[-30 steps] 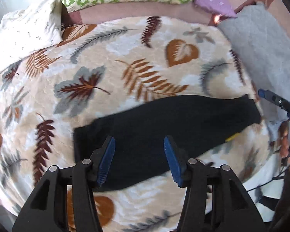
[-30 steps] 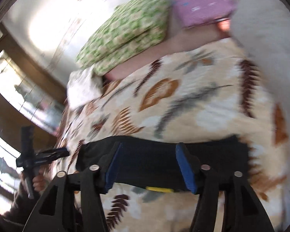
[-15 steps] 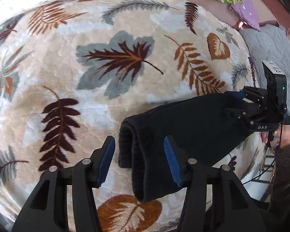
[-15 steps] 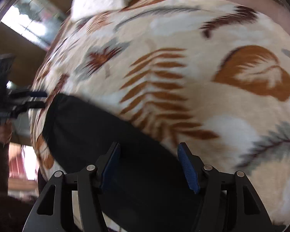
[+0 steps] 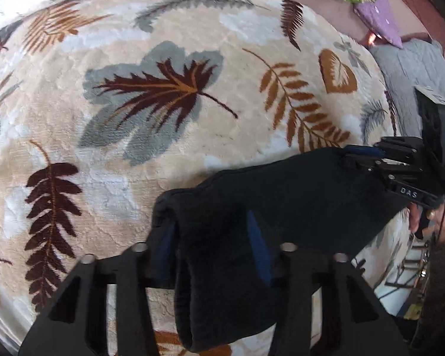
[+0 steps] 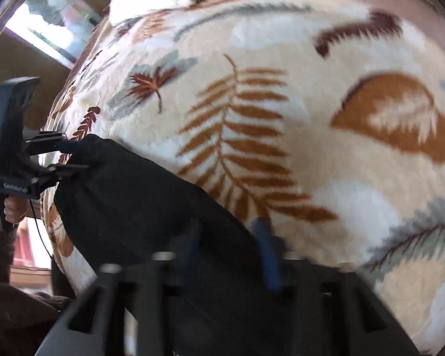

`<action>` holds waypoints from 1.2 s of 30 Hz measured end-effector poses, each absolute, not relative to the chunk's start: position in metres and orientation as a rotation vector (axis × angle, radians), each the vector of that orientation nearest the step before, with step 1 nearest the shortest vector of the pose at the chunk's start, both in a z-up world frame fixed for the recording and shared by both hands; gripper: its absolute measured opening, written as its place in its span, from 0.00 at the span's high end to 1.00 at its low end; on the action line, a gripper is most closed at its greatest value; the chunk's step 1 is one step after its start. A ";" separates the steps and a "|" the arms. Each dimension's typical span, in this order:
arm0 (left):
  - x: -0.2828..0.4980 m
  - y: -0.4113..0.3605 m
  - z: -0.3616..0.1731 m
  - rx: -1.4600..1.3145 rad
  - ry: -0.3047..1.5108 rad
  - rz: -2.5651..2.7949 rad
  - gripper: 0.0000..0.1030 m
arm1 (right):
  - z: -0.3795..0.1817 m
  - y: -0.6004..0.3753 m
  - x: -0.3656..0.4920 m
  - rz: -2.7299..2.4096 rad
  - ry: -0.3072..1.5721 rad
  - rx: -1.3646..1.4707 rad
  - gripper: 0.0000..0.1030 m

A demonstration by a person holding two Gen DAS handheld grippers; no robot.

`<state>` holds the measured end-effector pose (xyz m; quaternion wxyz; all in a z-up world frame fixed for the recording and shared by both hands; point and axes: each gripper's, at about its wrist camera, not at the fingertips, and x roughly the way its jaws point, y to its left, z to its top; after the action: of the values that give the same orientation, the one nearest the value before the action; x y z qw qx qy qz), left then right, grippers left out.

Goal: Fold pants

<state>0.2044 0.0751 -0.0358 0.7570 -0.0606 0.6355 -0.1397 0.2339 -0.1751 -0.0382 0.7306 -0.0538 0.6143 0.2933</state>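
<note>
pants [image 5: 281,195]: black, folded into a long band, lying near the leaf-print blanket's [image 5: 163,148] front edge | left gripper [image 5: 213,246]: jaws closing on one end | right gripper [image 6: 228,252]: jaws closing on the other end

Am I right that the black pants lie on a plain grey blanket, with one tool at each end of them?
Not quite: the blanket under the black pants is cream with a leaf print, as the left wrist view shows. The left tool and right tool are indeed at opposite ends.
</note>
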 end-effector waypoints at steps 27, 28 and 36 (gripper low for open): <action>0.171 0.077 -0.023 -0.009 1.350 -0.322 0.66 | 0.049 -0.358 0.137 0.206 1.027 0.324 0.54; 0.167 0.078 -0.023 -0.017 1.353 -0.335 0.63 | 0.050 -0.382 0.119 0.140 1.013 0.347 0.53; 0.146 0.076 -0.027 -0.089 1.407 -0.368 0.62 | -0.002 -0.467 0.058 -0.048 1.062 0.528 0.50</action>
<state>0.1463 0.0757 -0.0268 0.7461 -0.0408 0.6430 -0.1682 0.0584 -0.4668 -0.0017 0.8291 0.2488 0.5002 -0.0228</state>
